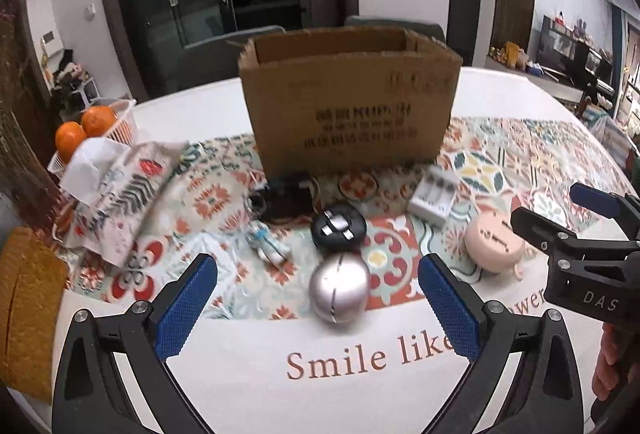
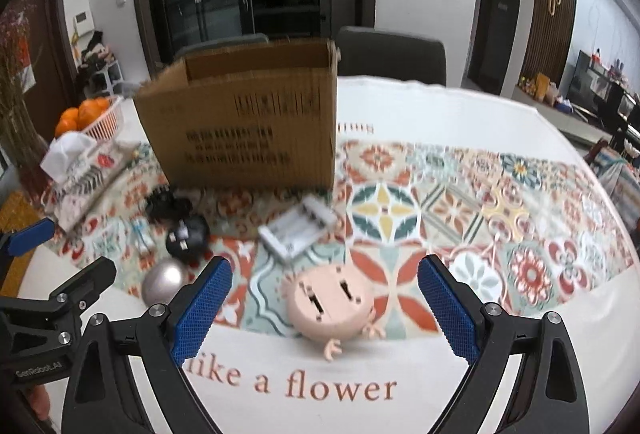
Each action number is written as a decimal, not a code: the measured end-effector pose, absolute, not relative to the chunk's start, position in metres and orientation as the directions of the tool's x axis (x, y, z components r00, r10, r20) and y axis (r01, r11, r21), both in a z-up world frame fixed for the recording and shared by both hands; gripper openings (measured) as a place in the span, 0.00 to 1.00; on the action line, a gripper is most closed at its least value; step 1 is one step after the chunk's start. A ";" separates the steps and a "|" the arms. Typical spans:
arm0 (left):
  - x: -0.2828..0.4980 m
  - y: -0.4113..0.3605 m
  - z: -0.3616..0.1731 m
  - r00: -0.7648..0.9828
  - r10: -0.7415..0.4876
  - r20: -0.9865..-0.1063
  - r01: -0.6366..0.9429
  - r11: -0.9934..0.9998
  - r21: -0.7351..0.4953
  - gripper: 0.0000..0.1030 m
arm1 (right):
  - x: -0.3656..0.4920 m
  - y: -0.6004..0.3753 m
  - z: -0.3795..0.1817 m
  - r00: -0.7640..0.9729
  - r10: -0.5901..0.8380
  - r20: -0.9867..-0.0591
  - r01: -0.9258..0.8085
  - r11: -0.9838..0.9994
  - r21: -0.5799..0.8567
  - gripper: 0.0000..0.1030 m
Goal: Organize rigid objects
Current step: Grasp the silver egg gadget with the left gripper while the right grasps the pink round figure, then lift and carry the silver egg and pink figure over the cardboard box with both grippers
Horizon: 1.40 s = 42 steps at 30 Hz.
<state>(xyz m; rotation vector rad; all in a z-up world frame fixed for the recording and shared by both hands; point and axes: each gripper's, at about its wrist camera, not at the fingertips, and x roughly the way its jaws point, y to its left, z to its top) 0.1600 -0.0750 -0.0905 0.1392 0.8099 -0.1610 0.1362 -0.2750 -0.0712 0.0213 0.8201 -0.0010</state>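
- Both claws hang spread wide over the white tablecloth (image 1: 240, 374), gripping nothing
- Left gripper (image 1: 318, 298) frames the silver egg-shaped object (image 1: 339, 286), which lies between its blue fingers (image 1: 186, 310), apart from both
- Right gripper (image 2: 324, 306) frames the pink round object (image 2: 330, 304), lying between its fingers, touching neither
- Cardboard box (image 1: 348, 110) stands open behind, with the black plug (image 1: 339, 230) and white battery charger (image 1: 434, 196) before it

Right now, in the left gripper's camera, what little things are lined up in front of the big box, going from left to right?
Toy figure → silver ball → white battery charger → pink round thing. The black plug overlaps the ball's spot, so it is left out.
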 end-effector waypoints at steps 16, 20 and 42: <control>0.188 -0.080 -0.148 0.541 -0.142 -0.829 0.227 0.974 -0.018 0.89 | 0.159 -0.281 -0.129 0.562 0.032 -0.826 -0.002 0.999 0.037 0.92; 0.195 -0.082 -0.158 0.518 -0.147 -0.843 0.230 0.973 -0.029 0.81 | 0.167 -0.282 -0.140 0.536 0.042 -0.843 0.001 0.999 0.050 0.92; 0.207 -0.081 -0.176 0.489 -0.183 -0.853 0.226 0.971 -0.079 0.53 | 0.176 -0.279 -0.158 0.517 0.063 -0.853 0.011 0.997 0.080 0.73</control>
